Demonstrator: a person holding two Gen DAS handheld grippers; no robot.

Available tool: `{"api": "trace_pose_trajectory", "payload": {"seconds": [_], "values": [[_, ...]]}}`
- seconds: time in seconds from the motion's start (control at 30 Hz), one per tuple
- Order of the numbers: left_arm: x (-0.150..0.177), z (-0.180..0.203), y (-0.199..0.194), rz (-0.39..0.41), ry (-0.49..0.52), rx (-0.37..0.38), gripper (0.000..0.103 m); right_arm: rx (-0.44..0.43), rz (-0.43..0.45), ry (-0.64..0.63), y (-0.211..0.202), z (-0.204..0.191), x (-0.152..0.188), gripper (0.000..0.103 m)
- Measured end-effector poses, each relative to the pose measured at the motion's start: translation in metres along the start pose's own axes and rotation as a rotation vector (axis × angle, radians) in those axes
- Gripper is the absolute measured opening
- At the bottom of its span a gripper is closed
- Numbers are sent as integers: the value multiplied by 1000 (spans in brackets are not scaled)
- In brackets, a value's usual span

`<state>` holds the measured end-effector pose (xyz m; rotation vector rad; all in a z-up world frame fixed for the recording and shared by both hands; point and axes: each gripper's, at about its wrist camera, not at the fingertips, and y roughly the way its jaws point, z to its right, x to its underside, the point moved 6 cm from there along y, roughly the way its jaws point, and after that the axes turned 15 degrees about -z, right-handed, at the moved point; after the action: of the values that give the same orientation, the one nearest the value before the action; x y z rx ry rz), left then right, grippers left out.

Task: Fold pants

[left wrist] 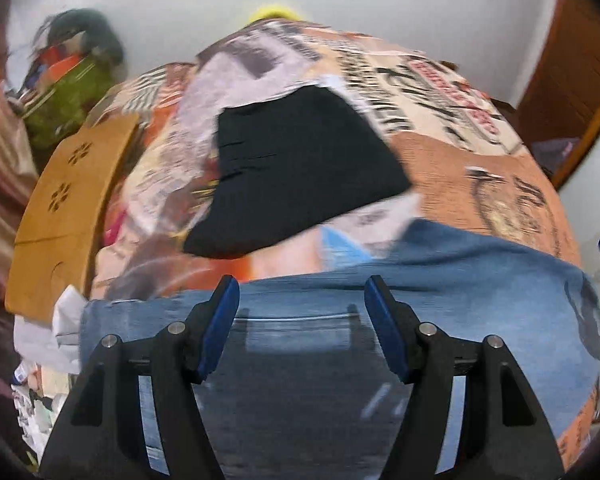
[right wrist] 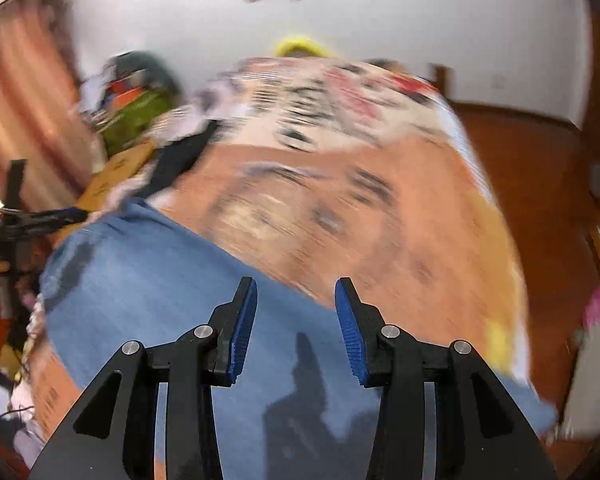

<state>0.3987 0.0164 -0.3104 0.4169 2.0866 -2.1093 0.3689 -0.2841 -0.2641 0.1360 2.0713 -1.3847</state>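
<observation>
A: How far was the folding, as much as the pictures showed?

B: The bed cover (left wrist: 480, 168), with its printed patches, filled most of both views. On it the blue jeans (left wrist: 480, 280) lay spread across the lower half of the frame, under both tools. I judged they were flat and perhaps folded once, but the blur hid the legs, so I could not tell how many folds were made. Above them, in the middle of the left view, a black garment (left wrist: 300, 160) lay already as a neat folded piece.

A: And the tongs?

B: The left tongs (left wrist: 302, 296) stood apart over the denim with nothing between them. The right tongs (right wrist: 296, 300) were also apart and empty above the jeans.

A: Any containers?

B: At the upper left a green bag (left wrist: 72, 96) was full of coloured clothes, too blurred to name. Beside it a brown cardboard box (left wrist: 68, 208) showed only its wall; what it held was hidden.
</observation>
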Motion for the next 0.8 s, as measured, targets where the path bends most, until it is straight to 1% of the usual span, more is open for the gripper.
{"api": "trace_pose_trajectory", "payload": {"seconds": [0.1,0.2,0.23,0.33,0.37,0.47,0.5,0.53,0.6,0.7,0.73,0.77,0.8], "values": [[1,-20,18,-33,-8,19,66,-69,-9,-88,30,-50,-35,38],[9,-28,35,-61,10,28,66,-113,-42,-151,64,-94,-59,38],[12,-30,39,-60,17,40,66,-124,-56,-164,72,-102,-61,38],[18,-32,47,-51,27,72,66,-163,-136,-188,110,-130,-72,38],[19,-32,49,-43,35,79,66,-158,-170,-198,124,-137,-74,38],[24,-31,51,-22,58,77,66,-124,-243,-245,152,-149,-72,37],[25,-30,52,-17,65,76,66,-96,-248,-273,159,-152,-70,30],[28,-30,53,-13,73,77,66,-77,-245,-297,160,-153,-68,27],[31,-33,56,-10,74,92,66,-21,-223,-345,162,-156,-66,14],[40,-38,58,-4,69,117,67,59,-199,-375,164,-155,-70,9],[43,-40,58,-2,70,112,67,98,-193,-379,166,-151,-73,8],[45,-40,58,2,72,109,67,149,-192,-380,169,-146,-75,4],[47,-40,58,8,75,104,67,184,-201,-374,173,-139,-78,3]]}}
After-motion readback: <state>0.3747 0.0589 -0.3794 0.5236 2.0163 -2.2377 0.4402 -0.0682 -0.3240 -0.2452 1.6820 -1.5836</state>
